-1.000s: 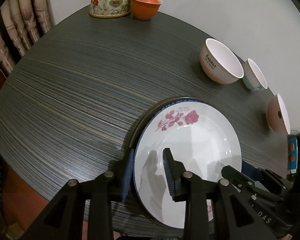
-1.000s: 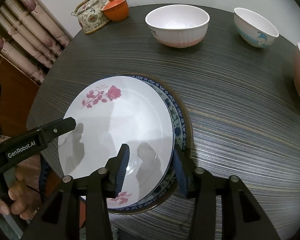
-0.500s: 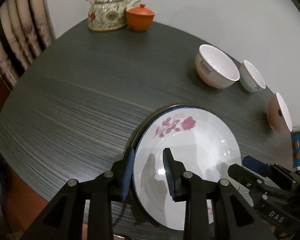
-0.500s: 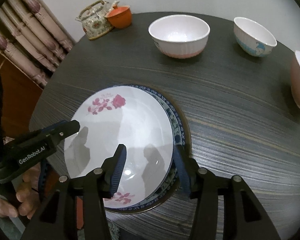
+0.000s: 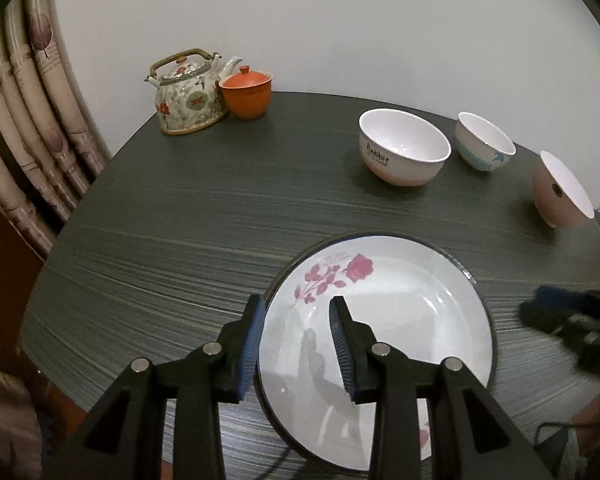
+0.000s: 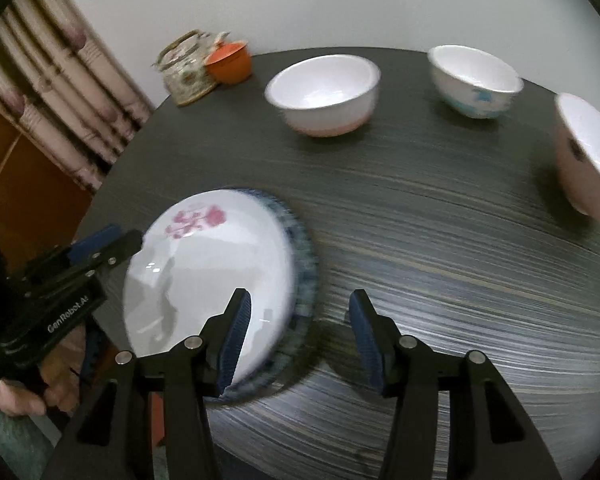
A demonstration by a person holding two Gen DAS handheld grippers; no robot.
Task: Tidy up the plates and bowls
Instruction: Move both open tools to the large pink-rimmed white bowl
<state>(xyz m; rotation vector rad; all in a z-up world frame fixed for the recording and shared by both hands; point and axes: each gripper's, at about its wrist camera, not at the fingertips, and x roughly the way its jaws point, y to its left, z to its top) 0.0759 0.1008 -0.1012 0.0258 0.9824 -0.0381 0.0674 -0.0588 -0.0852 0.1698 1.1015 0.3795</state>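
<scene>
A white plate with a pink rose (image 5: 400, 320) (image 6: 220, 264) lies on top of a blue-patterned plate (image 6: 304, 276), stacked flat near the round table's front edge. My left gripper (image 5: 296, 300) (image 6: 122, 234) straddles the stack's left rim, jaws parting slightly, pads off the plates. My right gripper (image 6: 300, 294) (image 5: 540, 304) stands open over the stack's right rim, one finger above the white plate, the other above bare table. Three bowls stand at the back: a large white one with a pink base (image 5: 404, 148) (image 6: 324, 88), a small blue-printed one (image 5: 484, 142) (image 6: 474, 78) and a pink one (image 5: 560, 192) (image 6: 588, 160).
A flowered teapot (image 5: 188, 92) and an orange lidded cup (image 5: 246, 94) stand at the back left of the dark table (image 5: 180, 220). Curtains (image 5: 28, 120) hang left of it. A person's hand (image 6: 20, 396) holds the left gripper's handle.
Both grippers have lifted and drawn back from the plate stack, which stays on the table. The right jaws have spread wider. The left gripper has rolled.
</scene>
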